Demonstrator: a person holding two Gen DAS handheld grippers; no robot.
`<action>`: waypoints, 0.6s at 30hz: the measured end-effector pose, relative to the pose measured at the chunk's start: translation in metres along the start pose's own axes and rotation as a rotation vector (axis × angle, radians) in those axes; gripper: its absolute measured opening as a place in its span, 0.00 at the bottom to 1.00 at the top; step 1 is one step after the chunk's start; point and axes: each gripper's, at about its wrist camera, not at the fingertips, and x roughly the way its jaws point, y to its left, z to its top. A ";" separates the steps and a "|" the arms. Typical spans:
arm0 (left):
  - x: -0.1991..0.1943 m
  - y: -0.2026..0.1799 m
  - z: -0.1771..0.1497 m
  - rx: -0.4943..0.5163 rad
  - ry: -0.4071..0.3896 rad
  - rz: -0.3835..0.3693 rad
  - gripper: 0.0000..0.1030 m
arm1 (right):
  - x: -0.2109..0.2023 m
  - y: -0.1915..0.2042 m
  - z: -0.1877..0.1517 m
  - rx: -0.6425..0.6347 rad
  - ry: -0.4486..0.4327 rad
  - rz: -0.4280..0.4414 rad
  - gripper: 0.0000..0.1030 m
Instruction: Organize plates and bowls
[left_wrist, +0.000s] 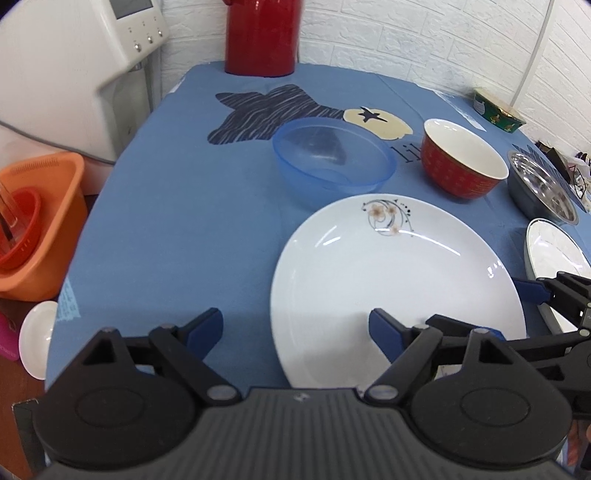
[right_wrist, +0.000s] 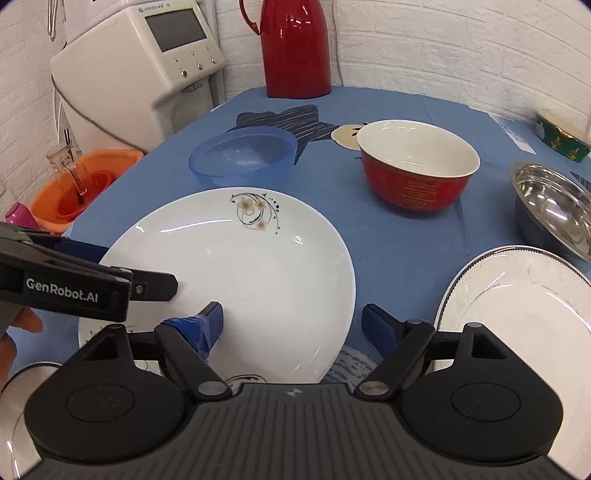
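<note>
- We see both grippers above the near edge of a desk (left_wrist: 166, 221) under a blue cloth.
- Left gripper (left_wrist: 295, 332): jaws wide apart, holding nothing. Its right finger hangs over the near part of the white plate (left_wrist: 388, 280); its left finger is over bare cloth.
- Right gripper (right_wrist: 291, 319): jaws wide apart, holding nothing. Its left finger sits over the plate's near right part, its right finger over the cloth beside the rim. We cannot tell whether either finger touches the plate.
- The white plate, with a flower print on its far rim, lies flat at the near middle of the desk.
- Blue bowl (left_wrist: 332, 158): upright just behind the plate, apart from it.
- Red bowl (right_wrist: 417, 166): upright, white inside, to the right of the blue bowl, apart from it.
- Steel bowl (right_wrist: 554, 206): at the right edge of the desk, near the red bowl.
- Rimmed plate (right_wrist: 517, 306): near right, just in front of the steel bowl and beside the white plate.
- Red flask (right_wrist: 295, 48): stands at the far edge by the brick wall.
- Orange basket (left_wrist: 40, 225): off the left side of the desk.
</note>
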 end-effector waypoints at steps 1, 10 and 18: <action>0.000 -0.001 -0.001 0.007 -0.006 0.005 0.80 | 0.000 0.000 -0.002 -0.002 -0.015 -0.001 0.68; -0.005 -0.005 -0.008 0.022 -0.042 0.015 0.71 | -0.006 0.010 -0.013 -0.044 -0.036 0.055 0.70; -0.011 -0.011 -0.006 0.014 -0.047 -0.012 0.38 | -0.006 0.006 -0.010 -0.052 -0.050 0.053 0.61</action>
